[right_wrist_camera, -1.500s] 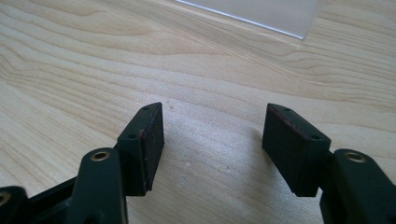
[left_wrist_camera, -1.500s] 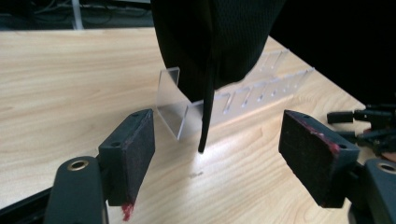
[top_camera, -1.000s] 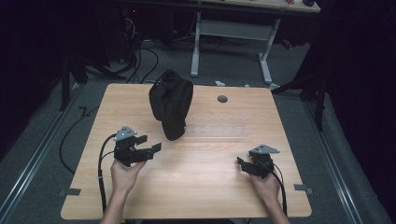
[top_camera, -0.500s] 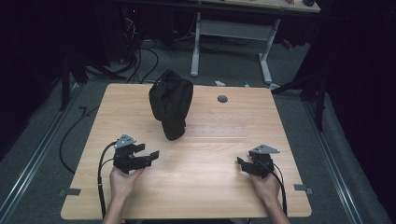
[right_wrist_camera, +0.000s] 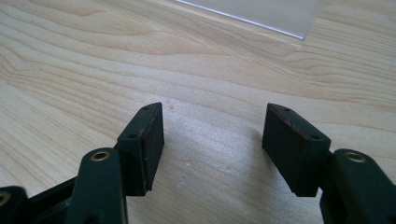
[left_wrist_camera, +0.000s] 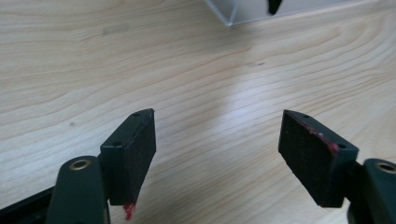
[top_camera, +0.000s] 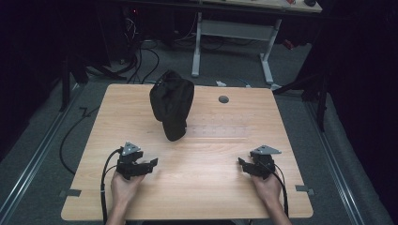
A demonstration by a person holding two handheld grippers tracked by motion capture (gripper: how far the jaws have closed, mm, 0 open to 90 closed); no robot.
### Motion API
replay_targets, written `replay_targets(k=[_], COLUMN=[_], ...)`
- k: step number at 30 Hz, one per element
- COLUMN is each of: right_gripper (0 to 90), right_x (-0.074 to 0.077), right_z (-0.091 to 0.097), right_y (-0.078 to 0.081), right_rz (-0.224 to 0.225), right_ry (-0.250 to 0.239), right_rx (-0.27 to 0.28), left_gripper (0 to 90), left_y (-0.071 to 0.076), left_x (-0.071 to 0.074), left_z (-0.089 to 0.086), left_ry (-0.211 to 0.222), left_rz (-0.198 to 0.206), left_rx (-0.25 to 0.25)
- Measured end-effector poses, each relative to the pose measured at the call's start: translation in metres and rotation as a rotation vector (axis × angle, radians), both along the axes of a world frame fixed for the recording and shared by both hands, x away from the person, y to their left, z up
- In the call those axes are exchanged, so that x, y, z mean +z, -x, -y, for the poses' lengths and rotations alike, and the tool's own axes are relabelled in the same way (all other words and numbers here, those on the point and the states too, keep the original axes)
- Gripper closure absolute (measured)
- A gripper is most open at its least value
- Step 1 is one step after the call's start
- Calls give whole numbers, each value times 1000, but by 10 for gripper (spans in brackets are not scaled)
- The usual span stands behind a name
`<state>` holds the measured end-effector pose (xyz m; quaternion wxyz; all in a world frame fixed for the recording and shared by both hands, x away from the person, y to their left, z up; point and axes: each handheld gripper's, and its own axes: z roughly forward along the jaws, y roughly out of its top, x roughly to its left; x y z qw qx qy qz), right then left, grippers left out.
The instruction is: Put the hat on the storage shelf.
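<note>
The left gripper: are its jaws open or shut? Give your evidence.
Open. In its own view the left gripper shows two pads set wide apart, with bare table between them.

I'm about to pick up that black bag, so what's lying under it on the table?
The black bag rests on the wooden table, its near end overlapping one end of a clear flat strip. Anything else beneath the bag is covered.

Overhead view of table [top_camera: 202, 154]; gripper views close (shared woodgrain)
</note>
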<state>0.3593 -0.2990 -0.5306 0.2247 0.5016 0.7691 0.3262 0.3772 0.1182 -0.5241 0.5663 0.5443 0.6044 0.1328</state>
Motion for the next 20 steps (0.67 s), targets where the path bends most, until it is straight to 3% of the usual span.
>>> replay_targets(k=[6,12,14,20], right_gripper=[388,388,388,388], right_x=[0,0,0,0], right_z=[0,0,0,0], right_y=[0,0,0,0], right_rz=[0,0,1,1], right_ry=[0,0,1,1], right_rx=[0,1,1,0], left_gripper=[289,295,293,282], left_y=[-3,-2,-2,-2], left_x=[-15,-21,-23,-23], left_z=[0,2,6,6], left_ry=[-64,-109,-156,-154], left_rz=[-6,41,53,52], left_rx=[46,63,65,67])
